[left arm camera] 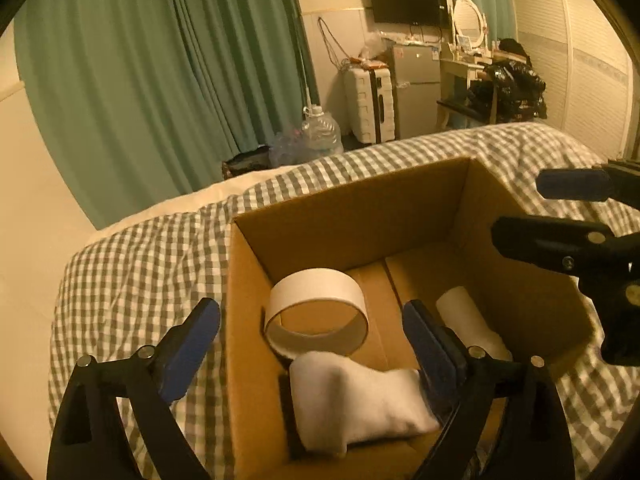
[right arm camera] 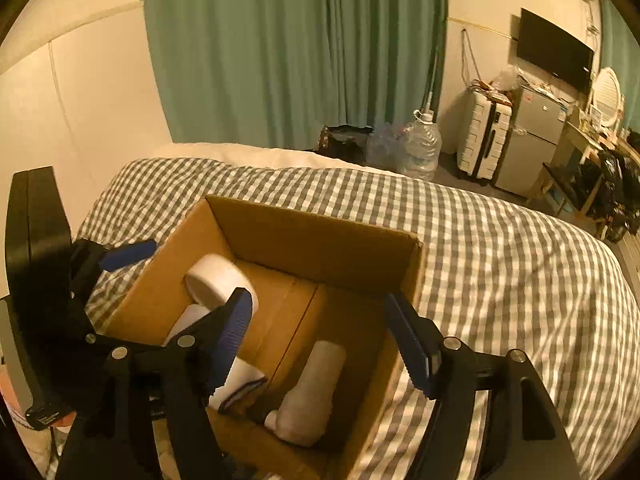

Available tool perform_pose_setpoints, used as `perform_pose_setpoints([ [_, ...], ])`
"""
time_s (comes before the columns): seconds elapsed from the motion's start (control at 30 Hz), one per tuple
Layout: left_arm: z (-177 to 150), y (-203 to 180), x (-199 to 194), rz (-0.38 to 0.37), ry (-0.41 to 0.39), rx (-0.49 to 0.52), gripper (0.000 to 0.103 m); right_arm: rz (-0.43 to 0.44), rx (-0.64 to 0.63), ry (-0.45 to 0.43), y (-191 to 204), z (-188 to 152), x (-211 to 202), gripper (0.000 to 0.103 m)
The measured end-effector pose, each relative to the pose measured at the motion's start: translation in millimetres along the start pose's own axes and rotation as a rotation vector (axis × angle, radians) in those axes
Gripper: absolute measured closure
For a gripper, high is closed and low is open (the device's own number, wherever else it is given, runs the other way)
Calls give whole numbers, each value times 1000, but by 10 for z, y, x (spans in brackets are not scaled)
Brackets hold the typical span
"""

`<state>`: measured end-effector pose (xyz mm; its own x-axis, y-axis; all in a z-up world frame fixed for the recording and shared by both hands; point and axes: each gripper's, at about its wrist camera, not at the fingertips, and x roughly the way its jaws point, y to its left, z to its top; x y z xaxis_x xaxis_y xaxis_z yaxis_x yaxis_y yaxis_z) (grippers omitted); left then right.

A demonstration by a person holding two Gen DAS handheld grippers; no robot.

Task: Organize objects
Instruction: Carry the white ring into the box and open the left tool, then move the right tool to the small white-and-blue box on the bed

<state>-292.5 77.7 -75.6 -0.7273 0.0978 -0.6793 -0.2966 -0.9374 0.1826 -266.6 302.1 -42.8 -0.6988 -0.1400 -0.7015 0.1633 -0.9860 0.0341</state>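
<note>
From the left wrist, the left gripper (left arm camera: 312,344) hangs over the cardboard box (left arm camera: 352,216) on the bed (left arm camera: 132,264). Its fingers are wide and hold nothing. A white sock (left arm camera: 356,408) lies in the box right under them, its long side running across from finger to finger. The tape ring (left arm camera: 316,312) sits just behind.

From the right wrist, the right gripper (right arm camera: 324,344) is wide and empty too. A rolled sock (right arm camera: 312,396) lies below, pointing away along the fingers.
</note>
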Motion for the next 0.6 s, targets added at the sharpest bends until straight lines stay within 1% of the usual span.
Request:
perform_pose_setpoints([
  [0.1, -51, 99, -241, -4, 1, -31, 5, -15, 0, -7, 19, -44, -210, 31],
  [0.23, -30, 240, -494, -10, 16, -89, 4, -31, 5, -14, 74, -168, -542, 28],
  [0.3, -87, 315, -654, 9, 11, -122, 4, -40, 2, -9, 109, -233, -668, 28],
  [0.37, -183, 383, -794, 3, 13, -148, 4, -44, 2, -9, 146, -318, -790, 28],
  [0.43, -246, 425, -853, 3, 35, -151, 4, -45, -1, -7, 179, -407, -897, 28],
  [0.6, -475, 505, -1036, 15, 48, -157, 4, -50, 4, -14, 249, -544, -1073, 28],
])
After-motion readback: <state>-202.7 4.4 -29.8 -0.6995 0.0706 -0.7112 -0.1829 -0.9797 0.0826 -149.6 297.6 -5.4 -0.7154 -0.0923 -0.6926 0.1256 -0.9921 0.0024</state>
